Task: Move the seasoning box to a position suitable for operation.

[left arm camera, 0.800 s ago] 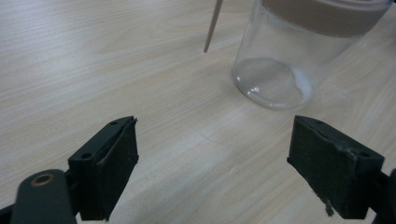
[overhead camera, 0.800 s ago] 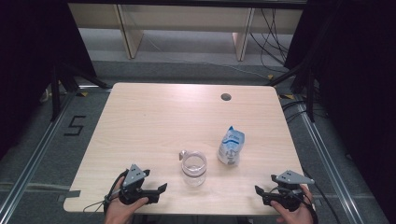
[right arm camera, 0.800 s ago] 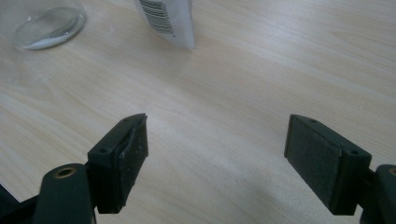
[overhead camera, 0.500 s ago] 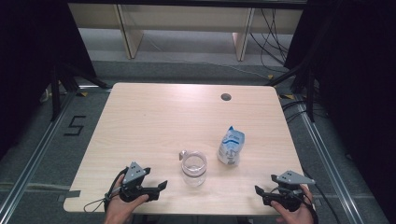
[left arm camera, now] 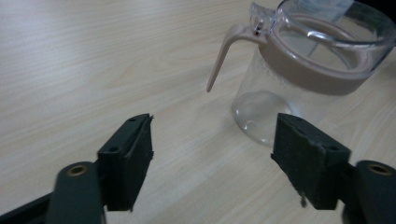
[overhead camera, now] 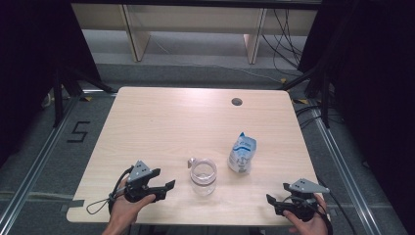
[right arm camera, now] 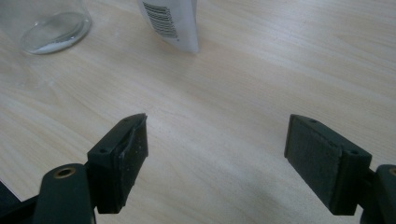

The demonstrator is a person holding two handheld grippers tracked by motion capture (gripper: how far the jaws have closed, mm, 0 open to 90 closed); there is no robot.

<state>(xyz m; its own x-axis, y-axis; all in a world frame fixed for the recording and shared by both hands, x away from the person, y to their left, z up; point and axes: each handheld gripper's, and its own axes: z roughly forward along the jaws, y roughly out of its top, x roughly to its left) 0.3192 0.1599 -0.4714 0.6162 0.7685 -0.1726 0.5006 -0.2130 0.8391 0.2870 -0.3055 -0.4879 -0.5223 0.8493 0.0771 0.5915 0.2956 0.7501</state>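
A clear glass jar (overhead camera: 203, 176) with a beige collar, an open clear lid and a beige lever stands upright near the table's front middle; it looks empty (left arm camera: 299, 79). Just to its right stands a white-and-blue pouch (overhead camera: 242, 153), whose barcoded lower corner (right arm camera: 170, 21) appears in the right gripper view. My left gripper (overhead camera: 169, 186) rests at the front left, pointing right at the jar, open with bare table between its jaws (left arm camera: 212, 154). My right gripper (overhead camera: 270, 200) sits at the front right corner, open, nothing between its jaws (right arm camera: 217, 149). The jar's base (right arm camera: 49, 23) is at that view's top left.
The light wooden table (overhead camera: 161, 122) has a round cable hole (overhead camera: 237, 102) at the back right. A cable loop (overhead camera: 98, 203) trails from the left gripper at the front left edge. Dark floor with rails surrounds the table.
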